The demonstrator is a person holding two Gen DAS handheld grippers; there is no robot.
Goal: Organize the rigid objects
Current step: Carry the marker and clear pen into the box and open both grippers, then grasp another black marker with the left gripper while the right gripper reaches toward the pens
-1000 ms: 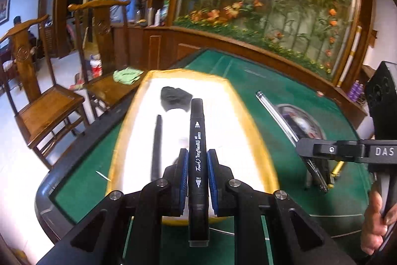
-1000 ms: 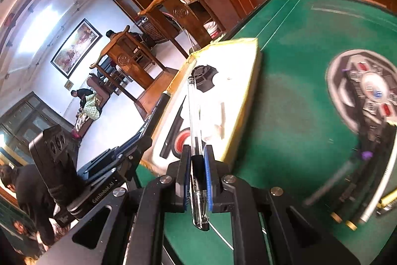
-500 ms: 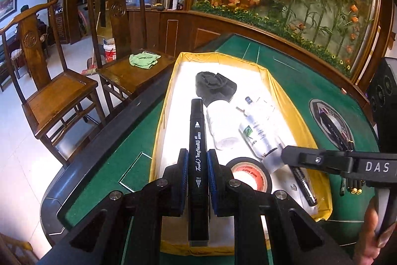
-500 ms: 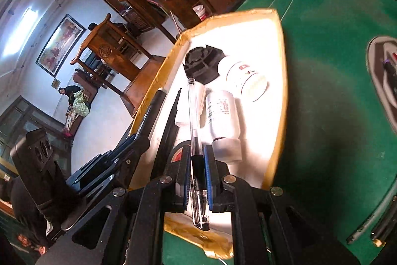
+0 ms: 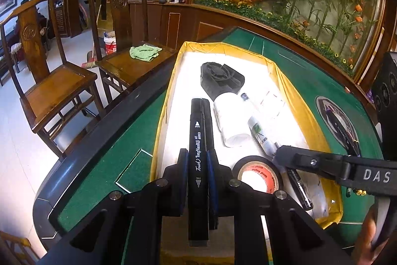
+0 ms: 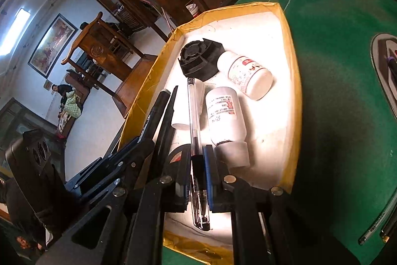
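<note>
My left gripper [image 5: 197, 160] is shut on a black art marker [image 5: 197, 140] and holds it low over the near left part of a yellow-rimmed white tray [image 5: 171, 91]. My right gripper [image 6: 196, 160] is shut on a clear ballpoint pen [image 6: 193, 113] over the same tray [image 6: 292, 81]. In the tray lie a black plastic part [image 5: 220, 78], white bottles [image 6: 225, 113], a roll of black tape [image 5: 256, 173] and a black pen [image 5: 300, 188]. The right gripper shows in the left wrist view [image 5: 287, 155], to the right of the tape.
The tray sits on a green felt table [image 5: 302, 76] with a dark rim. More pens lie on a round emblem [image 5: 340, 121] at the right. Two wooden chairs [image 5: 57, 81] stand to the left of the table. A planter wall runs along the far side.
Both grippers have moved in over the tray and lower, each still holding its pen. The tray's contents now show clearly.
</note>
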